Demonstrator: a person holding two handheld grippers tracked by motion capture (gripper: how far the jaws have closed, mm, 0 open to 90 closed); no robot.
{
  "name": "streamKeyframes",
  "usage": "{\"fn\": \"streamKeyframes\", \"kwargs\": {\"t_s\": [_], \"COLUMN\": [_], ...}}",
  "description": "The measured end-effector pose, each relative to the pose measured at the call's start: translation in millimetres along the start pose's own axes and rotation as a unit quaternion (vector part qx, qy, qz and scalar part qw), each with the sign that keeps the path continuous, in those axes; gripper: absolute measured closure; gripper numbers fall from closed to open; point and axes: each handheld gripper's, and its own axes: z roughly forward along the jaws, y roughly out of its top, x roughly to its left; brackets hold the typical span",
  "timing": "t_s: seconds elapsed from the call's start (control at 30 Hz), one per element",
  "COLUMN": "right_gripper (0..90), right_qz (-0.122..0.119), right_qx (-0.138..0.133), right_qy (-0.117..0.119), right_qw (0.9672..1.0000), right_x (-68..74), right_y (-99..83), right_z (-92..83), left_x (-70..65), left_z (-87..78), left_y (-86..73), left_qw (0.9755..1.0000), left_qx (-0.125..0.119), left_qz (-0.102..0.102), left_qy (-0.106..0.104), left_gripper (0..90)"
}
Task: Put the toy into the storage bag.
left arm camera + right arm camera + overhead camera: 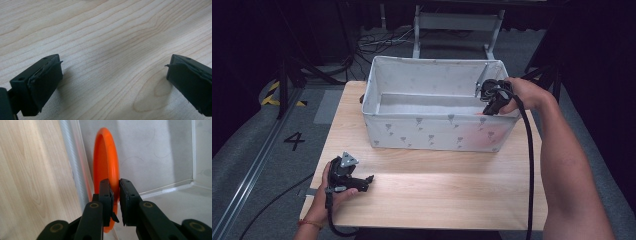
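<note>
A flat orange plastic ring (106,165), seen edge-on and standing upright, is held inside the white fabric storage box (432,131) with small grey printed marks, close against the inner face of its near wall at the box's right end. The rim of the ring is pinched between the two black pads of the right gripper (115,195), whose jaws are drawn almost together on it, one pad on each face. In the high view the ring is seen at most as a faint reddish tint through the fabric near the right front corner, which may well be the ring, though this cannot be told for certain there. The right gripper (493,100) is lowered over the right end of the box, its tip below the rim, with the person's right hand (524,94) wrapped around it and a black cable (530,165) trailing back along the forearm. The box stands on the far half of a light wooden table (437,190), with its pale floor visible inside. Well apart from it, at the near left corner of the table, the left gripper (368,179) is held low over the wood in the left hand (329,192). Its jaws are spread wide, and bare wood grain is seen between them (112,75). A grey three-cornered plate (348,161) is mounted on top of it.
</note>
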Motion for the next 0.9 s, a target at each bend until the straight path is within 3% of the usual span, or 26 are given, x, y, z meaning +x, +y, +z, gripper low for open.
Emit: {"fn": "streamKeyframes", "kwargs": {"t_s": [0.13,0.27,0.5,0.57,0.67,0.7,0.8,0.9], "right_gripper": [81.4,80.0,77.4,75.2,73.7,72.8,69.7,63.2], "right_qz": [0.009,0.031,0.047,0.056,0.062,0.072,0.072,0.084], "right_qx": [-0.012,-0.025,-0.061,-0.082,-0.091,-0.104,-0.127,-0.149], "right_qy": [-0.003,-0.025,-0.046,-0.052,-0.063,-0.077,-0.075,-0.093], "right_qw": [0.9999,0.9989,0.9959,0.9937,0.9919,0.989,0.9864,0.9808], "right_x": [-2.2,-1.6,1.8,2.6,2.9,2.4,4.5,6.8], "right_y": [-5.9,-16.2,-25.7,-28.0,-30.1,-31.6,-33.1,-33.5], "right_z": [-2.9,-12.9,-22.3,-25.1,-26.9,-28.5,-31.0,-33.8], "left_x": [-0.7,-0.8,-0.6,-0.7,-0.6,-0.8,-0.5,-0.4], "left_z": [-0.6,-0.6,-0.6,-0.6,-0.6,-0.6,-0.6,-0.6], "left_y": [-0.8,-0.8,-0.8,-0.8,-0.8,-0.8,-0.7,-0.7], "left_qw": [1.0,1.0,1.0,1.0,1.0,1.0,1.0,1.0], "left_qx": [-0.001,0.0,0.0,-0.001,-0.001,0.0,0.0,0.0], "left_qz": [-0.003,-0.003,-0.002,-0.003,-0.002,-0.003,-0.001,-0.001], "left_qy": [0.001,0.0,0.001,0.001,0.001,0.0,0.001,0.001], "left_gripper": [0.7,0.7,0.7,0.7,0.7,0.7,0.6,0.6]}}
